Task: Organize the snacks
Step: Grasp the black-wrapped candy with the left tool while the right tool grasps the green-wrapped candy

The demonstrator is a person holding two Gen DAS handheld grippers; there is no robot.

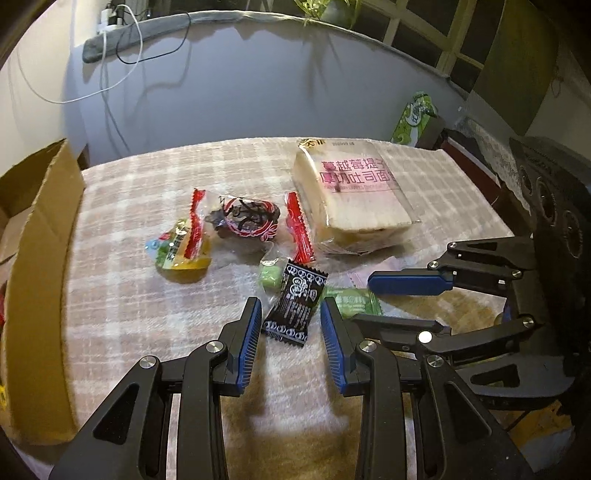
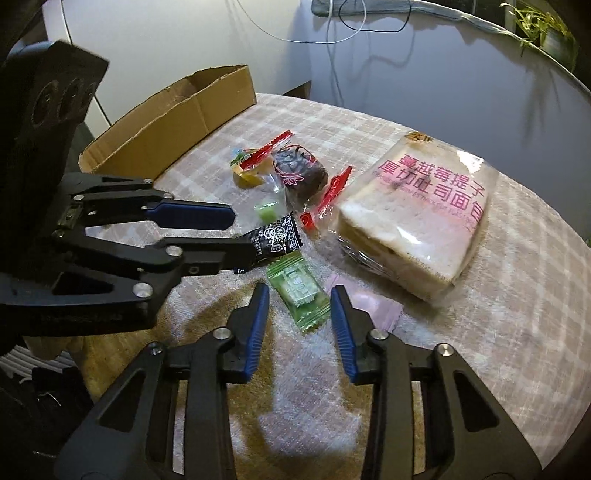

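1. Left hand-held gripper point(image 1: 291, 334): jaws spread, straddling black sachet point(image 1: 295, 304), untouched on table point(image 1: 129, 295); long axis runs ahead.
2. Right hand-held gripper point(image 2: 299, 319): spread around green candy point(image 2: 298, 291), no contact.
3. Cardboard box point(image 1: 40, 236) far left.

— How was the light?
— Dim indoors, with a bluish cast on the wall point(image 1: 229, 92). Glare gleamed on the bread bag point(image 2: 421, 236)'s clear wrap.
— Shadows?
— A dark patch fell across the checked cloth point(image 1: 122, 295) under each camera; plant leaves point(image 2: 535, 22) threw thin streaks on the wall.
— Sharpness?
— Centres were fairly crisp. The fisheye bent straight lines, and the corners went black.
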